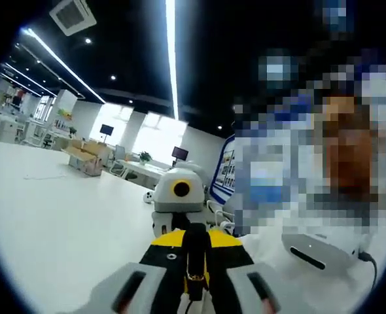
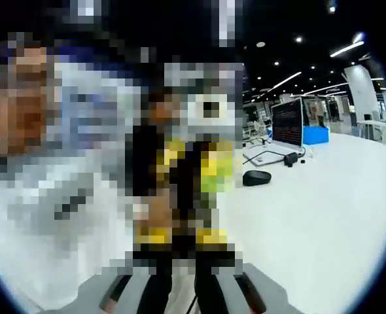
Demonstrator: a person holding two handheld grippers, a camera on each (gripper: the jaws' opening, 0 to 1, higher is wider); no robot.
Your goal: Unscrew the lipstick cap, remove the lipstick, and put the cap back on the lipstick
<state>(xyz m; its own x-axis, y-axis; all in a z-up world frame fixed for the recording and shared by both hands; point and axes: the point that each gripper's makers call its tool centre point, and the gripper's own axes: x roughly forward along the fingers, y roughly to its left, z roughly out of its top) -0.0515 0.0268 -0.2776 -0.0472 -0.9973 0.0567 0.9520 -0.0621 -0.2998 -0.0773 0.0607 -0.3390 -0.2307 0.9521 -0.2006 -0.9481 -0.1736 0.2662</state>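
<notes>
Open-plan office or lab, white table (image 1: 55, 222), black ceiling with strip lights (image 1: 172, 59), monitor (image 2: 288, 122) right of the tongs, distant desks (image 1: 137, 171)

One lipstick (image 1: 196, 258), two claws (image 1: 194, 288), one mouse (image 2: 256, 177)

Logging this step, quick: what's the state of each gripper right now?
Left gripper: jaws closed on the black lipstick.
Right gripper: jaws close together, tips unclear; cannot be told.
</notes>
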